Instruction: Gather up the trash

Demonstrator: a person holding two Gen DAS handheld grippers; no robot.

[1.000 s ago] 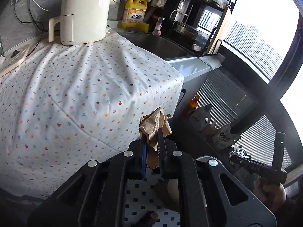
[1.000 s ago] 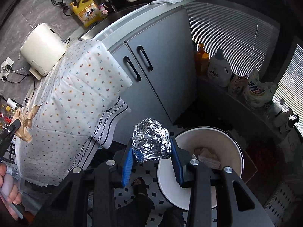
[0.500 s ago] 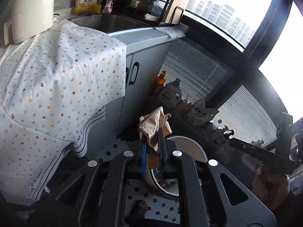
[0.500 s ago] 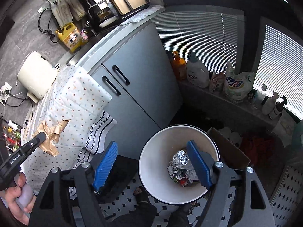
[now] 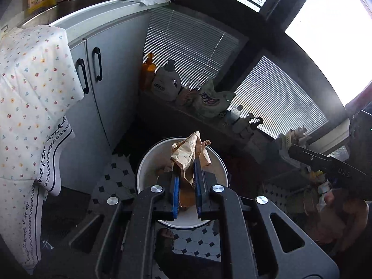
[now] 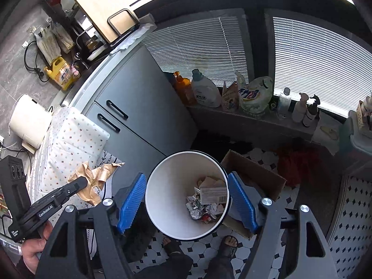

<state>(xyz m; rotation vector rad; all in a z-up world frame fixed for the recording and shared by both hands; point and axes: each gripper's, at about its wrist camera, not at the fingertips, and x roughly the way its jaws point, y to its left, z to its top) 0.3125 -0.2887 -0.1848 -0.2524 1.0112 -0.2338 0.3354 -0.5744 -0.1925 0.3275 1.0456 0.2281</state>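
Observation:
My left gripper (image 5: 187,162) is shut on a crumpled brown paper (image 5: 186,153) and hangs over the white trash bin (image 5: 145,169) on the floor. In the right wrist view the same paper (image 6: 93,181) shows at the left, beside the table's cloth. My right gripper (image 6: 186,179) stands wide above the bin (image 6: 172,186); its jaws are closing a little and nothing is between them. A foil ball (image 6: 195,212) lies in the bin with a small carton and other scraps.
A grey cabinet (image 6: 144,121) stands behind the bin and a cloth-covered table (image 5: 28,93) to its left. A cardboard box (image 6: 253,174) sits right of the bin. Detergent bottles (image 6: 205,90) line the window ledge. The person's sandalled feet (image 6: 229,244) are just below the bin.
The right gripper opened and the foil ball dropped into the bin. The left gripper carried the brown paper from over the table to above the bin.

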